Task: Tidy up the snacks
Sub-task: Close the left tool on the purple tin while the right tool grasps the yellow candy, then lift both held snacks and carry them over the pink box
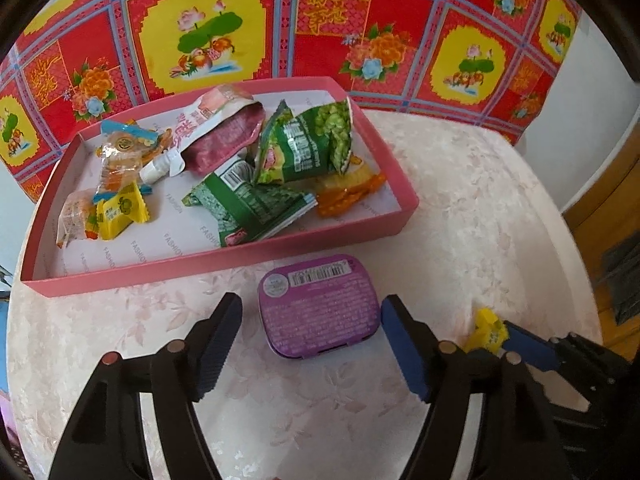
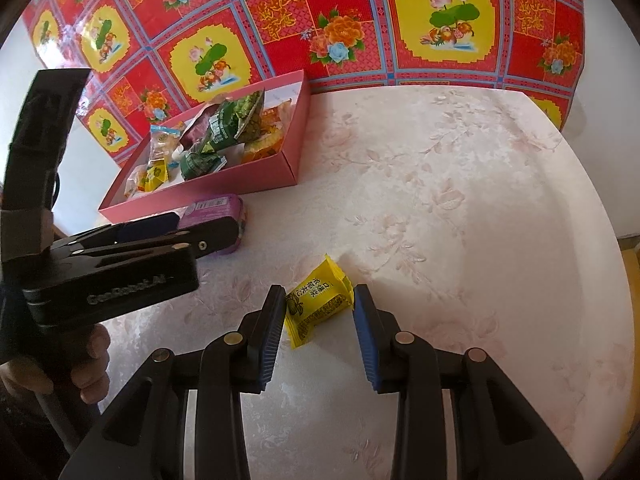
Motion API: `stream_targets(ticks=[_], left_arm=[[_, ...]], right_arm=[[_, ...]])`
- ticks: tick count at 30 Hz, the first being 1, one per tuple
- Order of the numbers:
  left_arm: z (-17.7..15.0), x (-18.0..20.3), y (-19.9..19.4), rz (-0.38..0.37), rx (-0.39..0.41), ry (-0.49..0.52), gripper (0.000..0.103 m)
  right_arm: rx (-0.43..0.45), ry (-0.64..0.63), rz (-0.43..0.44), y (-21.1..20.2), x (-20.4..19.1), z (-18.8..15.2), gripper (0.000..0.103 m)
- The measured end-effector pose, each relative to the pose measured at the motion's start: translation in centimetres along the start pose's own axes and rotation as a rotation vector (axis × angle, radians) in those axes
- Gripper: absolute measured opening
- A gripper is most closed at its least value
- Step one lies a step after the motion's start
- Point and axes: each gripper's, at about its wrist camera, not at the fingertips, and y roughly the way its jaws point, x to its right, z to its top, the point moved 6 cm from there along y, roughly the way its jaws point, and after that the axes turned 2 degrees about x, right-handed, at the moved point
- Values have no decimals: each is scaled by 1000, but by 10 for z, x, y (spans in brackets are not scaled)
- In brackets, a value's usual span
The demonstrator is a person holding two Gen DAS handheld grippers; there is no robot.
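A pink box [image 1: 224,264] [image 2: 200,196] on the table holds several snack packets: green bags [image 1: 304,148], a pink pouch [image 1: 224,128], small yellow and orange sweets [image 1: 116,212]. A purple tin [image 1: 318,308] lies on the cloth just in front of the box. My left gripper [image 1: 312,328] is open with its jaws on either side of the tin, apart from it; it also shows in the right wrist view [image 2: 192,228]. My right gripper [image 2: 318,316] is open around a yellow sweet packet [image 2: 316,304] lying on the table; that packet also shows in the left wrist view [image 1: 486,330].
The round table has a pale pink floral cloth [image 2: 440,200]. A red and yellow flowered sheet [image 1: 320,20] hangs behind it. The table edge curves off at the right [image 2: 616,240], with wooden floor beyond.
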Motion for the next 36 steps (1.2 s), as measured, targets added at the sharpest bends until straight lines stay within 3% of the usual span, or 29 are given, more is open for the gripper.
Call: stream_targets(ticks=[12,17,36], left_arm=[[-4,5,4,50,26,56,75],[-5,4,1,41,40,64,69],[-8,-17,-27,17,78,-3,69]], right_arm=[[6,-7,-3,0,0,0,36],[5,-12,-10,1,-2,-1,36],[14,-12,-18,-1,-12,2,36]])
